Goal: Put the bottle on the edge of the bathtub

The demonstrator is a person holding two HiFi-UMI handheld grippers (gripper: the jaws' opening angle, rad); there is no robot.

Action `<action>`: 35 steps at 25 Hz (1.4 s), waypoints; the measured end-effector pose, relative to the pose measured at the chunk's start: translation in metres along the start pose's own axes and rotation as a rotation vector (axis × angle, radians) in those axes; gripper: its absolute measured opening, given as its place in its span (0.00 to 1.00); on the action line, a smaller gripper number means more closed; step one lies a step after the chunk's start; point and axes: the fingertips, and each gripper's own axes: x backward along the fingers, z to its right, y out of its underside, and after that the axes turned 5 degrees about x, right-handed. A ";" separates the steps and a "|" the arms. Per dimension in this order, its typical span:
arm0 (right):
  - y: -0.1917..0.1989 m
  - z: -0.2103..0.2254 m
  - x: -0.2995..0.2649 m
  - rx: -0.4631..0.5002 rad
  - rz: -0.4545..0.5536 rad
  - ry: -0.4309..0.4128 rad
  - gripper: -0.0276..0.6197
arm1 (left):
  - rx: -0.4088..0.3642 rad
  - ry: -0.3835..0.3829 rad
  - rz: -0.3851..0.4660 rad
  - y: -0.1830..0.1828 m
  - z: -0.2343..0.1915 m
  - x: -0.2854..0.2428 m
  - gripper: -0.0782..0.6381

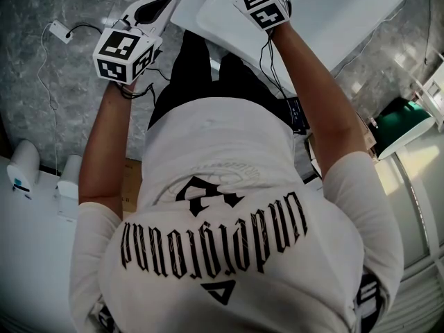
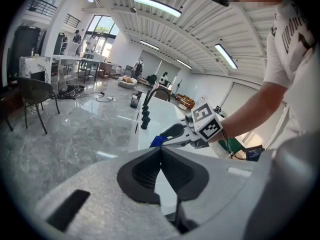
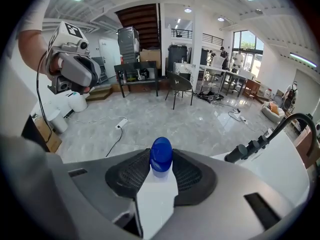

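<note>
The bottle (image 3: 159,184) has a white body and a blue cap (image 3: 161,155). My right gripper (image 3: 161,160) is shut on it just below the cap. In the left gripper view the blue cap (image 2: 158,140) shows between that gripper's fingers, above the white bathtub (image 2: 162,115). In the head view the right gripper's marker cube (image 1: 263,4) is over the bathtub (image 1: 333,19); its jaws are cut off at the top edge. My left gripper (image 2: 161,150) is shut on nothing and hangs over the grey floor, left of the tub rim (image 1: 198,26).
A black faucet (image 3: 272,133) stands on the tub's side. On the marble floor lie a white power strip (image 1: 60,31) with its cable. Two white cylinders (image 1: 24,161) stand at the left. A green-topped thing (image 1: 402,116) is at the right. A chair (image 3: 180,86) and tables stand farther off.
</note>
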 end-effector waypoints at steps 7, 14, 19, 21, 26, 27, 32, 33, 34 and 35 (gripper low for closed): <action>-0.002 0.002 -0.003 0.013 0.006 -0.005 0.26 | 0.002 0.000 -0.002 0.000 0.002 -0.006 0.13; 0.001 -0.004 -0.006 -0.013 0.008 -0.015 0.27 | 0.005 0.000 -0.004 0.008 0.009 -0.007 0.13; 0.000 -0.004 -0.006 -0.017 0.009 -0.015 0.27 | 0.003 0.004 -0.003 0.007 0.011 -0.007 0.13; 0.001 -0.005 -0.005 -0.018 0.011 -0.015 0.27 | 0.001 0.001 -0.003 0.007 0.011 -0.006 0.13; 0.000 -0.005 0.004 -0.020 0.031 -0.010 0.27 | -0.006 -0.005 0.000 0.008 0.016 -0.004 0.13; -0.001 -0.005 0.006 -0.020 0.036 -0.009 0.27 | -0.007 -0.007 0.001 0.008 0.017 -0.003 0.13; -0.003 -0.009 0.015 -0.013 0.063 -0.008 0.27 | -0.012 -0.019 0.005 0.011 0.023 -0.003 0.13; -0.003 -0.009 0.019 -0.012 0.068 -0.008 0.27 | -0.013 -0.022 0.006 0.011 0.026 -0.003 0.13; -0.002 -0.011 0.023 -0.010 0.072 -0.009 0.27 | -0.014 -0.025 0.008 0.012 0.030 -0.003 0.13; -0.001 -0.012 0.028 -0.009 0.078 -0.009 0.27 | -0.017 -0.028 0.010 0.012 0.034 -0.004 0.13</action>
